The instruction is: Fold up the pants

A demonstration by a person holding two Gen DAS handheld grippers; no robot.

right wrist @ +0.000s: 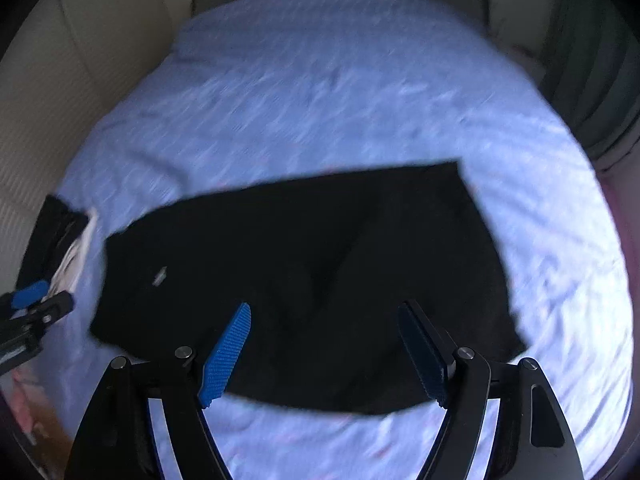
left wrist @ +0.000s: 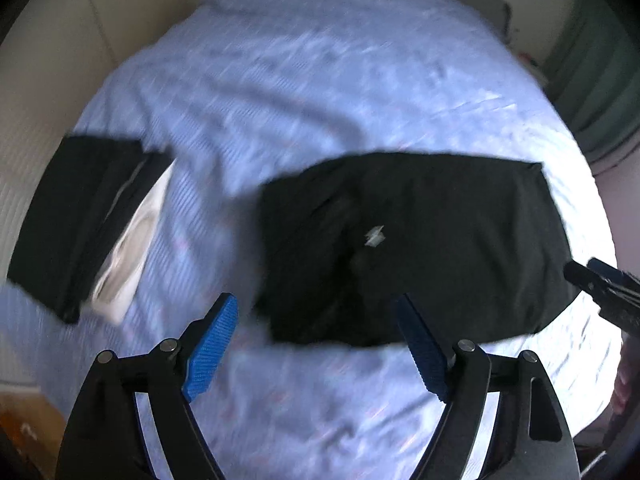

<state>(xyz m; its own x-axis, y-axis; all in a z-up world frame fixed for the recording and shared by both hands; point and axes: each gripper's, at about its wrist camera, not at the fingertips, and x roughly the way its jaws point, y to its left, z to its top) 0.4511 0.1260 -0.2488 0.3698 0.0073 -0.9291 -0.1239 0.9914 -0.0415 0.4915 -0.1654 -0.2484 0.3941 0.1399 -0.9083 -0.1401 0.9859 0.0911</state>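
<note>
Black pants [left wrist: 412, 248] with a small white mark, on a pale blue, perhaps faintly striped bedsheet [left wrist: 304, 92].

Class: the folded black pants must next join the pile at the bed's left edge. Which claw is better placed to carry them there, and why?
Left. The left claw hangs open at the pants' left end, nearest the pile. The right claw is open over their middle.

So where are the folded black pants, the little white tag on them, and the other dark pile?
Pants [right wrist: 360, 264]: right wrist view, middle of cloth.
Tag [left wrist: 375, 236]: left wrist view, its centre.
Pile [left wrist: 76, 216]: left wrist view, top layer.
</note>
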